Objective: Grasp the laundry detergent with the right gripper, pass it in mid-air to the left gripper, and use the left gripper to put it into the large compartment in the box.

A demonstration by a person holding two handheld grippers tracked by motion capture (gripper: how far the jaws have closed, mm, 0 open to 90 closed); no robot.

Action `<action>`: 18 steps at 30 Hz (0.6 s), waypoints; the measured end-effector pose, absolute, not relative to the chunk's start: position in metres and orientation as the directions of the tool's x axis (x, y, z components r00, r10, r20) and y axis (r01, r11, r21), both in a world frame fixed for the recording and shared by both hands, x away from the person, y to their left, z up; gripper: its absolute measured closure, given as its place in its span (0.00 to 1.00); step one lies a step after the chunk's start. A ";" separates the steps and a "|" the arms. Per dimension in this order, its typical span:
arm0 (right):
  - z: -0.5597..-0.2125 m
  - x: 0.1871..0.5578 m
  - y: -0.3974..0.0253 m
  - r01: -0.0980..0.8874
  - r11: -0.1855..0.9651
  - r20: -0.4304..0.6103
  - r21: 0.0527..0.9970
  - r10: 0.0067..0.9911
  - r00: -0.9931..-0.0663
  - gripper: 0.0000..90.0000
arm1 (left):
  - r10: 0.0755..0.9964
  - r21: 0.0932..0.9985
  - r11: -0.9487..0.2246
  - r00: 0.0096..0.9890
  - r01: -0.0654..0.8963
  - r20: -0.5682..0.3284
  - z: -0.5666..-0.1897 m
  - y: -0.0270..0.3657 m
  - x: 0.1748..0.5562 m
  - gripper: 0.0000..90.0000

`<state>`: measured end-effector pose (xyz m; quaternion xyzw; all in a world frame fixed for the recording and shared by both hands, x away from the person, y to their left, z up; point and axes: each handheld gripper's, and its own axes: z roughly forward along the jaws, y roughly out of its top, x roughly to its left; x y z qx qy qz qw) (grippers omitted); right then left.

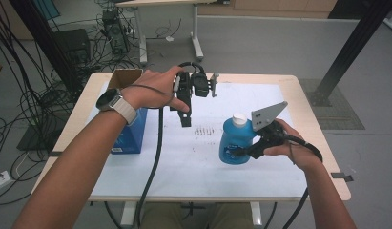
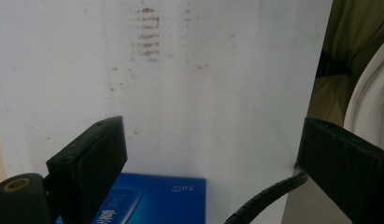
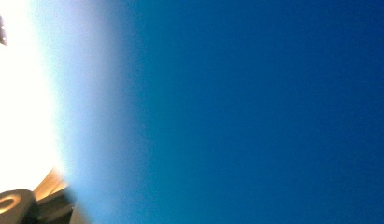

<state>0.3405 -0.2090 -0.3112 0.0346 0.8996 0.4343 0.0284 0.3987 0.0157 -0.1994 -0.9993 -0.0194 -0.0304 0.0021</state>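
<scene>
Indoors, white table [image 1: 193, 157], cabled floor [image 1: 36, 100]

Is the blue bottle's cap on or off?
On: the blue bottle stands upright on the table, its white cap in place, the right gripper at its side.

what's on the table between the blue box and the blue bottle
Nothing stands between the blue box and the blue bottle: the high view shows bare white mat with faint brown marks.

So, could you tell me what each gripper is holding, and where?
The right gripper grips the blue bottle by its lower body; the left gripper holds nothing.
</scene>
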 end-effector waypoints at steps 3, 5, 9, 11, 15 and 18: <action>-0.309 0.341 -0.202 0.035 0.617 -0.022 0.786 0.085 -0.996 0.48 | 0.026 0.004 -1.000 0.997 0.026 0.066 -0.193 0.017 0.397 0.10; -0.308 0.341 -0.199 0.039 0.617 -0.019 0.786 0.087 -0.996 0.48 | 0.026 0.017 -1.000 0.998 0.025 0.061 -0.190 0.018 0.395 0.10; -0.306 0.342 -0.189 0.042 0.615 -0.013 0.787 0.084 -0.996 0.48 | 0.016 0.016 -1.000 0.998 0.015 0.061 -0.184 0.021 0.392 0.09; -0.306 0.343 -0.185 0.043 0.613 -0.008 0.789 0.081 -0.997 0.48 | 0.012 0.018 -1.000 0.998 0.011 0.063 -0.183 0.023 0.390 0.09; -0.306 0.345 -0.174 0.036 0.620 -0.006 0.784 0.065 -0.998 0.48 | 0.007 0.018 -1.000 0.998 0.006 0.066 -0.181 0.026 0.386 0.09; -0.305 0.348 -0.166 0.031 0.624 -0.006 0.781 0.056 -0.998 0.48 | 0.008 0.017 -1.000 0.998 0.007 0.066 -0.179 0.028 0.384 0.09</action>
